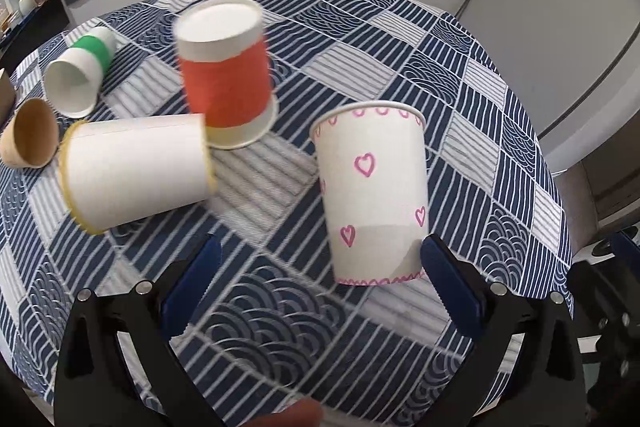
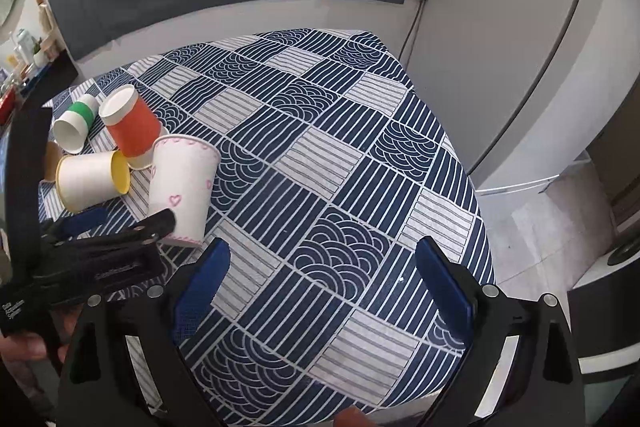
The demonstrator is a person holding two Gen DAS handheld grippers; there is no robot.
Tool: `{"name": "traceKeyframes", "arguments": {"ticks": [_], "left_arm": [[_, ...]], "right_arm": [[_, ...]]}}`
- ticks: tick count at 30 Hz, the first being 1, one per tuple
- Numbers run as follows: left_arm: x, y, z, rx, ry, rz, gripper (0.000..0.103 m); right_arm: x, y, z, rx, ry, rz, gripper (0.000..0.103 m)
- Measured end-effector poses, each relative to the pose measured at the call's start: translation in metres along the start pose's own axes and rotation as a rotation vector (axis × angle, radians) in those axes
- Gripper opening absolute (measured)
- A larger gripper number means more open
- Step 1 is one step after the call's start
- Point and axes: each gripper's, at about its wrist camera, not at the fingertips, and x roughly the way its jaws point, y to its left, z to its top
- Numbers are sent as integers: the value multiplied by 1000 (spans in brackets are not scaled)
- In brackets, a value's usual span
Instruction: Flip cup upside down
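Near the table's (image 2: 400,147) left edge, by its near corner, the heart-marked cup (image 1: 374,195) stands upright, mouth up, just beside the left gripper's (image 1: 320,263) right finger. Both the left and right gripper (image 2: 324,263) have fingers spread apart, holding nothing.

Behind it cluster the yellow-rimmed cup (image 1: 136,171) on its side, the inverted orange cup (image 1: 228,75), the tipped green-banded cup (image 1: 80,71) and the brown cup (image 1: 30,133).

Brown cup (image 1: 30,135) edge-cropped, orange cup (image 1: 228,75) blurred
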Motion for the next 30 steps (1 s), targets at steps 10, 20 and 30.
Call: {"name": "traceKeyframes", "arguments": {"ticks": [10, 20, 30], "left_arm": [[27, -22, 14, 49, -6, 44, 81], [36, -23, 18, 71, 23, -14, 57], [6, -18, 8, 127, 55, 11, 57]], "right_arm": [[2, -17, -3, 26, -5, -5, 90], [7, -25, -11, 59, 7, 2, 90], [6, -20, -8, 68, -3, 50, 90]]}}
